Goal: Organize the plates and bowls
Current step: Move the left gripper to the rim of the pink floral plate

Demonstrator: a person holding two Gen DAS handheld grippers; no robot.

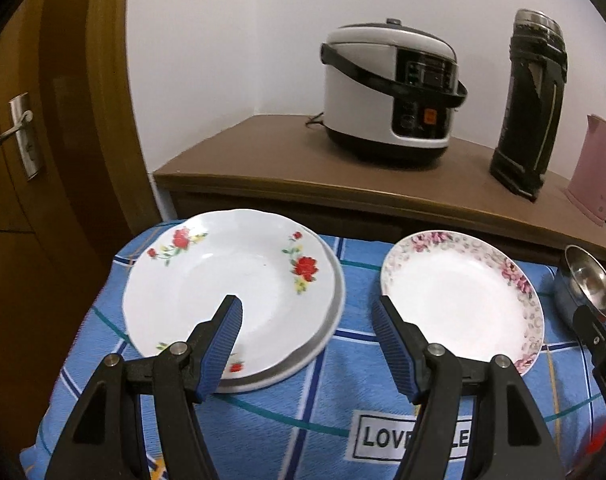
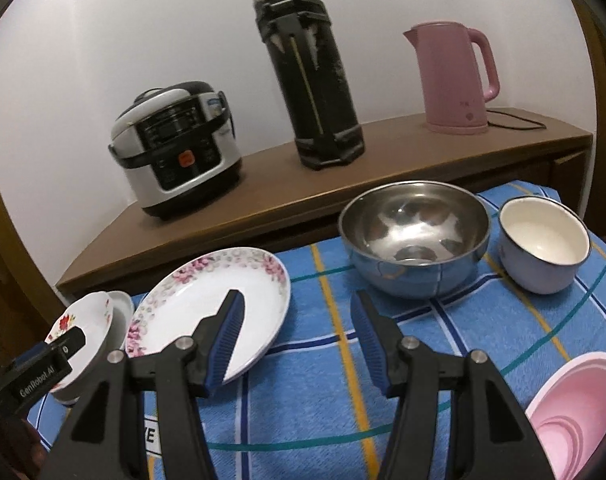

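Note:
A white plate with red roses [image 1: 231, 280] lies on top of a plain white plate [image 1: 327, 336] at the left of the blue checked cloth. A plate with a pink flowered rim [image 1: 459, 292] lies to its right, and also shows in the right wrist view [image 2: 211, 308]. My left gripper [image 1: 307, 304] is open and empty, hovering over the gap between the plates. My right gripper [image 2: 297, 300] is open and empty, above the cloth between the flowered plate and a steel bowl [image 2: 415, 236]. A blue enamel bowl [image 2: 543, 244] and pink bowls [image 2: 575, 416] sit to the right.
A brown sideboard [image 2: 263, 208] behind the cloth carries a rice cooker [image 2: 179, 148], a black thermos [image 2: 311, 76] and a pink kettle [image 2: 451, 76]. A wooden door [image 1: 27, 160] stands at the left. The left gripper's body [image 2: 35, 376] shows at the right wrist view's left edge.

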